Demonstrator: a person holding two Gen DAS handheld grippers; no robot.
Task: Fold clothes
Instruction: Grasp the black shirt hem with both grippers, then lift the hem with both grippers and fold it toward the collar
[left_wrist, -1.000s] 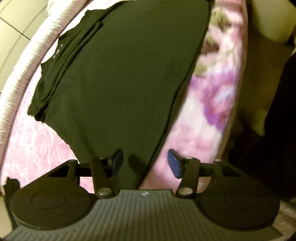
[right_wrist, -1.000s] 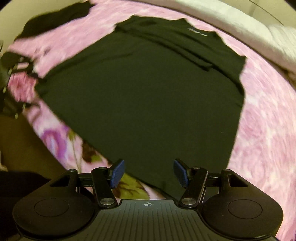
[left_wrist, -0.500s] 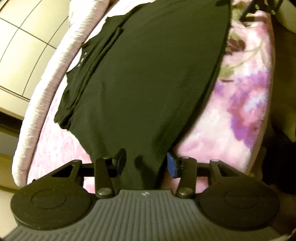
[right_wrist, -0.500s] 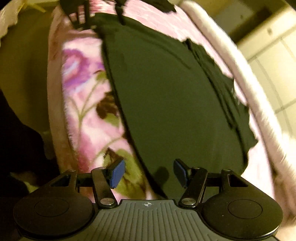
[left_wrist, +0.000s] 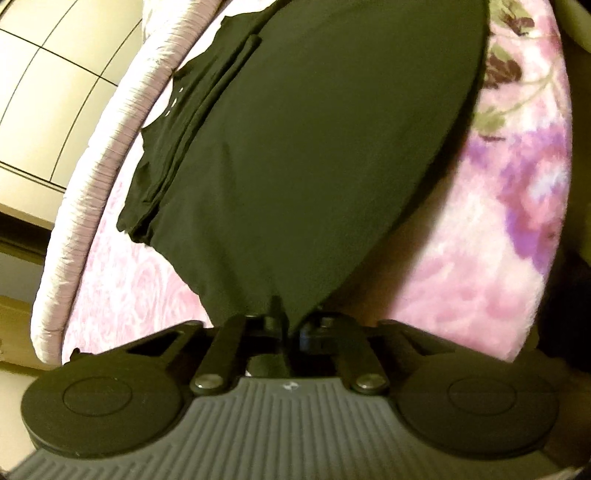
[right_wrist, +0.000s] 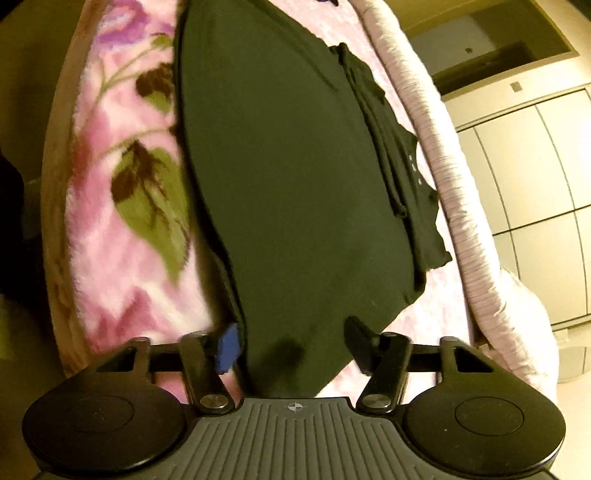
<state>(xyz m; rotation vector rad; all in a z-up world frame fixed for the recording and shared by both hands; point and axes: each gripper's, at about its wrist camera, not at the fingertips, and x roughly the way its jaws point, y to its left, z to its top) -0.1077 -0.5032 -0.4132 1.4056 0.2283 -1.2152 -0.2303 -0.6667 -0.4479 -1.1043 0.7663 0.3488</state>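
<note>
The dark garment (left_wrist: 314, 147) lies spread flat on the bed, over a pink floral blanket (left_wrist: 517, 221), its near hem along the bed's front edge and its sleeve and collar end folded in toward the far, ribbed white edge (left_wrist: 110, 166). Left tool (left_wrist: 286, 326): fingers brought together, clamped on the near corner of the hem. Right tool (right_wrist: 291, 345): fingers apart, straddling the opposite near corner of the same garment (right_wrist: 295, 184), the blue pad (right_wrist: 227, 347) just beside the cloth edge; no grip made. Judged handling: thin, soft knit, light, limp, no stiffness; it will sag and drag between two holds and may slide on the plush blanket. Best taken at the two hem corners, pinching through all layers so the underside does not trail. Change against the frames a second and half a second back: the left tool was apart over the corner, narrowed, and is now closed on it; the right tool has swung round to face along the hem and sits lower over its corner, remaining apart throughout.
</note>
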